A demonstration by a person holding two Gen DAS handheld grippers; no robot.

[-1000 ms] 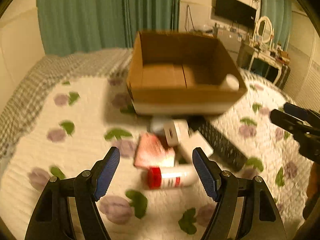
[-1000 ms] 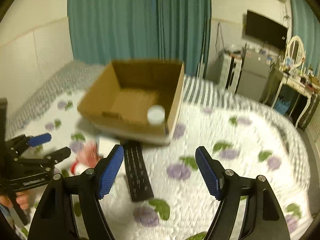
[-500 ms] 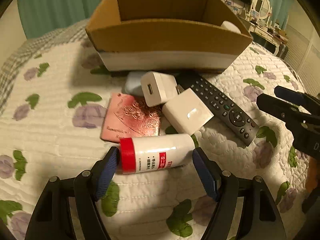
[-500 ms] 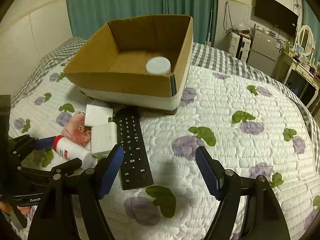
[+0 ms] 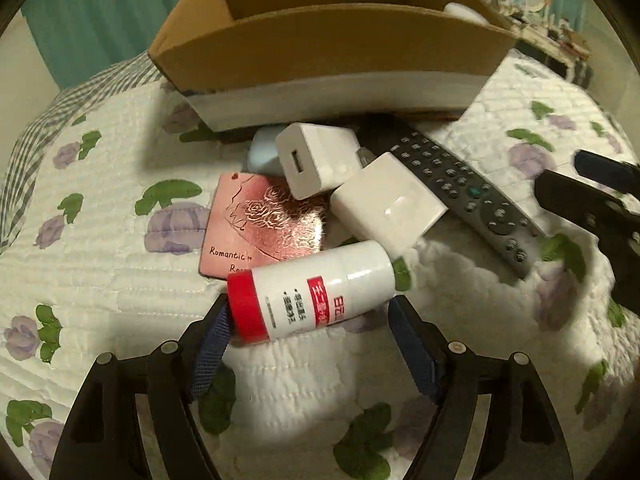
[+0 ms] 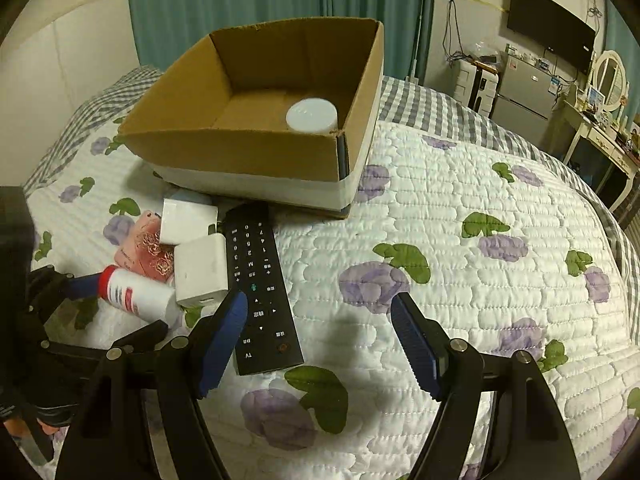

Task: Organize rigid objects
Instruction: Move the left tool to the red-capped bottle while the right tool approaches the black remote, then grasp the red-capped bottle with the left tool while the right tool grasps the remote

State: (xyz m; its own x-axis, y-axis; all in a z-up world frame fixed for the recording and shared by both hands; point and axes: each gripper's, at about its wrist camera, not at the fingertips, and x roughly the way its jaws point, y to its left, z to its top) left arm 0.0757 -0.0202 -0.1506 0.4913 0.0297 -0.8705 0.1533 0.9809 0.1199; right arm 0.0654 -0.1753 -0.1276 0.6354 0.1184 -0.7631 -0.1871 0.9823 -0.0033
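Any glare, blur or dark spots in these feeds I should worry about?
Left wrist: glare on the pink card, shadow under the bottle, right edge blurred. Right wrist: sharp, evenly lit, claw shadow on the quilt, strong fisheye bending.

Pink card (image 5: 264, 224) reads "Romantic"; remote (image 6: 262, 292) reads "TV".

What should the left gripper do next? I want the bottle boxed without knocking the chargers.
Probably close the left gripper on the white bottle. Its jaws have just been opening and now stand at either end of the bottle, which lies on its side on the quilt, not yet pinched. The cardboard box sits just behind the pile.
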